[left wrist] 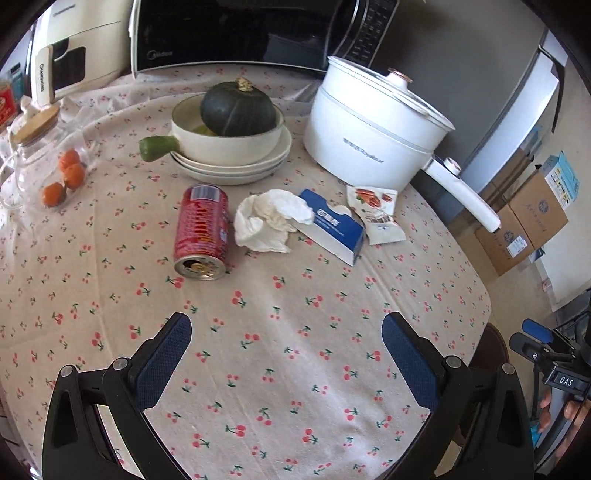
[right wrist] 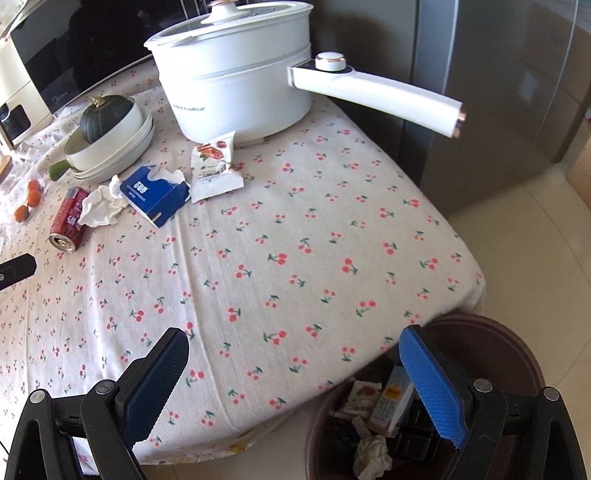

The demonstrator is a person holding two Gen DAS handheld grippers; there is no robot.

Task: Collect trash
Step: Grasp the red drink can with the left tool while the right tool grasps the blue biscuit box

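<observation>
The left gripper [left wrist: 287, 325] is held above a cherry-print tablecloth [left wrist: 295, 369], its blue-padded fingers spread wide with nothing between them. The right gripper [right wrist: 294, 339] is likewise spread and unloaded, poised over the table's near corner, where a brown trash bin [right wrist: 517, 354] on the floor is seen holding crumpled paper and small cartons. Farther across the cloth, four pieces of trash are laid in a row: a red can [left wrist: 201, 230] tipped on its side, a crumpled white tissue [left wrist: 269, 219] just beside it, a torn blue box [left wrist: 334, 227] touching the tissue, and a snack wrapper [left wrist: 376, 214] at the box's far end. Behind them, a dark green squash [left wrist: 238, 109] is seated in a cream bowl [left wrist: 225, 144] on stacked plates, next to a white electric pot [left wrist: 365, 129]; a microwave [left wrist: 236, 33] is set at the back.
</observation>
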